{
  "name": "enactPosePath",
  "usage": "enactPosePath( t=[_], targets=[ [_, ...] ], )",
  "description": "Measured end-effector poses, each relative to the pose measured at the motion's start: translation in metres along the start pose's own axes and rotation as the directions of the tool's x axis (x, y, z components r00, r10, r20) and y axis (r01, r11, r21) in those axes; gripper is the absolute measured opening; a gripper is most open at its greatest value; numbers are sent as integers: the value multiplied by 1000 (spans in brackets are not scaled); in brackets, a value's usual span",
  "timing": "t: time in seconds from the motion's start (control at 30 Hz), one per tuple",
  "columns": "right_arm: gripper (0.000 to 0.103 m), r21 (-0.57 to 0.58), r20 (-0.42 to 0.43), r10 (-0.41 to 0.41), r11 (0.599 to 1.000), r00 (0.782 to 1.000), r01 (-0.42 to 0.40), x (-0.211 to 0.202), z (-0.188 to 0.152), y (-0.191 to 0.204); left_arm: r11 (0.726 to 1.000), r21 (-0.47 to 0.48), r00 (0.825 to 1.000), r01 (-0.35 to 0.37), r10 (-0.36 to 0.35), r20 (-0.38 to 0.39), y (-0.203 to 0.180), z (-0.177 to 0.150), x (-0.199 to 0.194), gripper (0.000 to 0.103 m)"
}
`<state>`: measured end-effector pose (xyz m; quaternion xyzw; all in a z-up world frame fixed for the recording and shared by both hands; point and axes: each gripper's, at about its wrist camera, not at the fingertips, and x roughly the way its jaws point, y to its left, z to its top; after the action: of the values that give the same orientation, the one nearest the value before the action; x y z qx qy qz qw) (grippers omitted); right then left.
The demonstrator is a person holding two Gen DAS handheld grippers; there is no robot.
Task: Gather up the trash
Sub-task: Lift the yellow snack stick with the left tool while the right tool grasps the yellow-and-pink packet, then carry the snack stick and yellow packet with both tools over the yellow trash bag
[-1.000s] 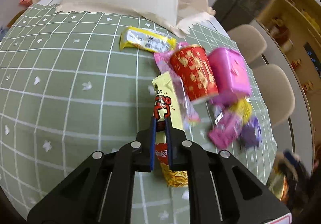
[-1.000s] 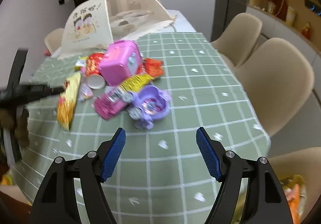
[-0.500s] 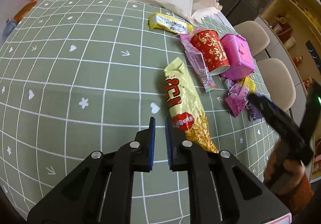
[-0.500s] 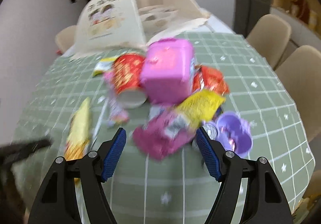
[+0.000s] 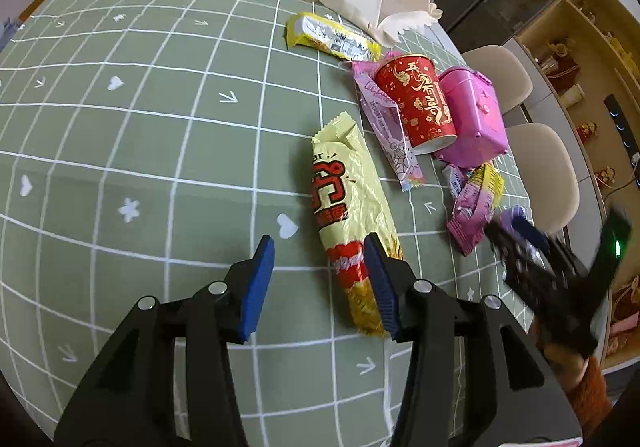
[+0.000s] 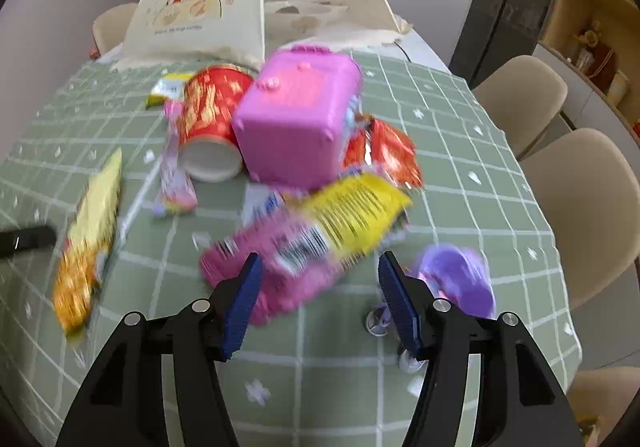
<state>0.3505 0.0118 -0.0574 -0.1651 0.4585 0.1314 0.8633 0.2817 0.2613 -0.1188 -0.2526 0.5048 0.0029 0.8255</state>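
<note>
A long yellow snack wrapper [image 5: 352, 223] lies on the green checked tablecloth [image 5: 140, 151]. My left gripper [image 5: 320, 283] is open and empty, its right finger over the wrapper's near end. A red paper cup [image 5: 416, 99], a pink toy case [image 5: 472, 115], a pink sachet [image 5: 390, 127] and a yellow bar wrapper [image 5: 332, 37] lie beyond. My right gripper [image 6: 320, 299] is open, its fingers either side of a pink and yellow wrapper [image 6: 312, 235]. It shows blurred in the left wrist view [image 5: 532, 247].
A cream mesh food cover [image 6: 256, 3] stands at the table's far end. A purple toy [image 6: 456, 283] and a red wrapper [image 6: 388, 151] lie near the right gripper. Beige chairs [image 6: 584, 203] line the table's right edge.
My left gripper let go of the long yellow wrapper, drew back and opened. My right gripper moved forward over the trash pile to the pink and yellow wrapper.
</note>
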Motion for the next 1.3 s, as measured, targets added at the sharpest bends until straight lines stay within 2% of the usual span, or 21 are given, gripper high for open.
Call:
enactPosePath(
  t=[0.1, 0.17, 0.27, 0.33, 0.43, 0.47, 0.57, 0.63, 0.73, 0.8, 0.93, 1.0, 1.23, 1.27, 1.3],
  targets=[
    [57, -14, -8, -40, 999, 999, 40, -5, -10, -8, 1000, -1, 1000, -24, 24, -13, -6, 4, 11, 45],
    [57, 15, -4, -25, 1000, 1000, 25, -10, -14, -14, 1000, 4, 999, -30, 30, -18, -11, 6, 17, 45],
    [57, 145, 43, 111, 983, 993, -116, -21, -11, -26, 999, 12, 999, -31, 31, -17, -15, 7, 22, 45],
    [57, 251, 72, 208, 943, 975, -220, -19, -3, -28, 999, 15, 999, -28, 28, -17, -17, 8, 22, 45],
    [57, 382, 77, 280, 878, 957, -288, -4, 9, -24, 999, 25, 999, -30, 30, -18, -16, 9, 20, 45],
    [57, 406, 62, 267, 874, 962, -269, 3, 14, -21, 999, 28, 999, -30, 31, -19, -14, 9, 19, 45],
    [57, 431, -35, 120, 897, 992, -93, 25, 25, -12, 999, 32, 999, -37, 37, -19, -7, 10, 12, 45],
    [57, 455, -70, 88, 889, 994, -47, 38, 29, -13, 999, 29, 999, -36, 37, -18, -3, 9, 8, 45],
    [55, 454, -109, 123, 889, 986, -60, 52, 30, -17, 999, 25, 999, -24, 25, -26, 2, 8, 4, 45],
    [42, 424, -102, 128, 903, 986, -73, 46, 28, -16, 1000, 26, 999, -16, 17, -32, 2, 8, 3, 45],
    [34, 363, -55, 156, 923, 986, -126, 14, 15, -15, 1000, 21, 999, -4, 5, -35, -4, 12, 8, 45],
    [34, 344, -38, 155, 930, 987, -133, -6, 5, -17, 1000, 23, 999, -4, 5, -31, -10, 15, 11, 49],
    [34, 386, 3, 205, 903, 979, -191, -51, -23, -36, 999, 13, 998, -47, 47, -51, -24, 20, 32, 49],
    [34, 383, 10, 206, 903, 978, -194, -59, -29, -37, 999, 13, 997, -51, 52, -58, -26, 20, 35, 47],
    [34, 379, 13, 202, 905, 979, -192, -62, -31, -39, 999, 11, 997, -46, 46, -61, -29, 20, 35, 34]
  ],
)
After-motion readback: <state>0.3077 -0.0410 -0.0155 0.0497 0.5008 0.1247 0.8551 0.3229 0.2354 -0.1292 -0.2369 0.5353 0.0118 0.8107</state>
